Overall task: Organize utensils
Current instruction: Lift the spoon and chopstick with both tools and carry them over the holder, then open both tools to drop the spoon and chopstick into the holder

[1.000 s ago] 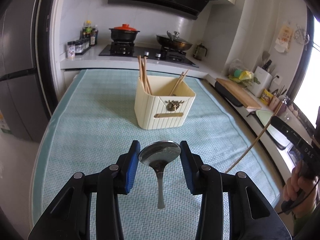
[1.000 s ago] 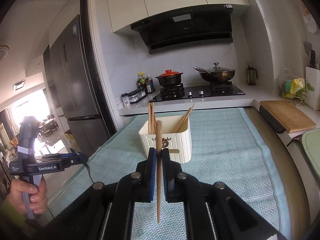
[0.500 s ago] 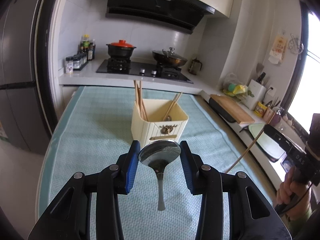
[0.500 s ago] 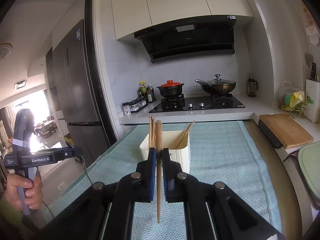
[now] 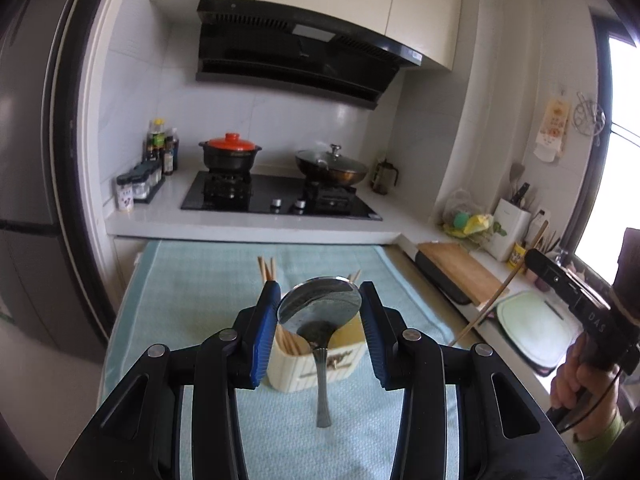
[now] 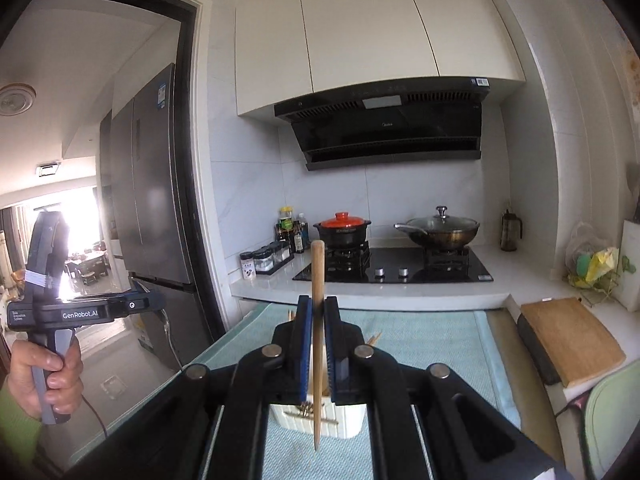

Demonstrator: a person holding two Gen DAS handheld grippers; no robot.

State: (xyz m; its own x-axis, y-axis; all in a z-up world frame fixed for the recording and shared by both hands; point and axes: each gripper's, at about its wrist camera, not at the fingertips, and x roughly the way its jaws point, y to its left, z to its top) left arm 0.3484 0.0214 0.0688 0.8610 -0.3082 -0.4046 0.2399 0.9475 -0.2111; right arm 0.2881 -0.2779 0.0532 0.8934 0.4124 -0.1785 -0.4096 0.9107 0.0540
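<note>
Both grippers have risen since the earlier views: we now look across at the stove and hood where we looked down before, and the cream utensil holder (image 5: 316,364) has dropped low in both pictures, partly hidden behind our fingers. We hold the spoon (image 5: 320,312) in the left gripper (image 5: 319,322), bowl pinched between the blue pads, handle hanging down in front of the holder. Our right gripper (image 6: 318,346) is clamped on a single wooden chopstick (image 6: 317,320), upright, its lower tip hanging in front of the holder's wall. Other chopsticks (image 5: 267,270) already stand in the holder on the teal table mat (image 5: 192,280). We judge that the lift puts both pieces above the rim, ready to be lowered in. The spoon's handle should go down first into a compartment, but we cannot tell which. Beyond lie the hob with the red-lidded pot (image 6: 343,229), the wok (image 6: 440,232) and a cutting board (image 6: 568,340).
</note>
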